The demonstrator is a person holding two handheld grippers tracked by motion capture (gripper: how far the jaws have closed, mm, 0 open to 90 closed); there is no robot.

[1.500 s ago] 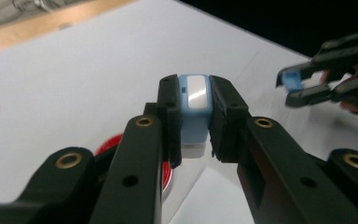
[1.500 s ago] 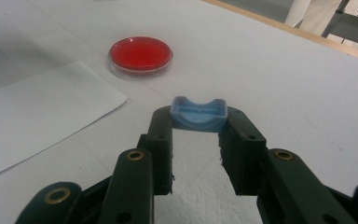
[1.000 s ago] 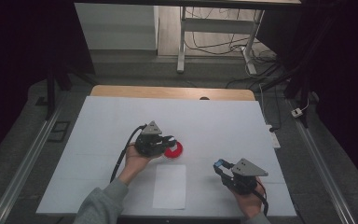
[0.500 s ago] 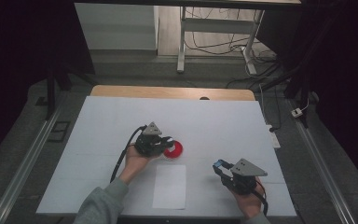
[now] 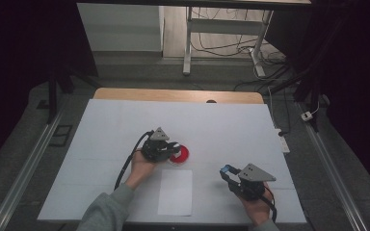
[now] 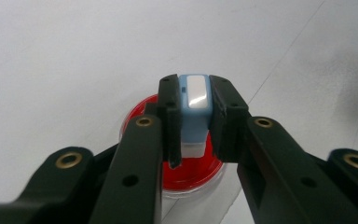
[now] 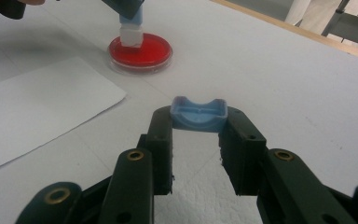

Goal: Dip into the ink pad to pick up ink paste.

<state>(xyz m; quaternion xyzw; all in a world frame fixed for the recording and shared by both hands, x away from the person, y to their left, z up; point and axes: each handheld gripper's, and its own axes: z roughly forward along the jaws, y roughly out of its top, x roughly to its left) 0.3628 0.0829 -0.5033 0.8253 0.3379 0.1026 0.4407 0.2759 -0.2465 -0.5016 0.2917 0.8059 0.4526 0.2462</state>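
**Stamp block over the red dish, cap held apart**

High view: on the white table [image 5: 125,125], the left gripper [image 5: 172,148] reaches the round red dish with a clear rim [image 5: 180,154]. A white sheet of paper [image 5: 175,191] lies just beside the dish, nearer the person. The right gripper [image 5: 227,172] sits well apart, to the right.

Left gripper view: the jaws are closed on a light blue rectangular block with a white base [image 6: 194,112], clamped between the fingertips [image 6: 168,95], its base over the dish.

Right gripper view: the fingertips [image 7: 161,122] pinch a small blue curved plastic cap [image 7: 198,114] at their very tips, above the table. The dish and block stand farther off.
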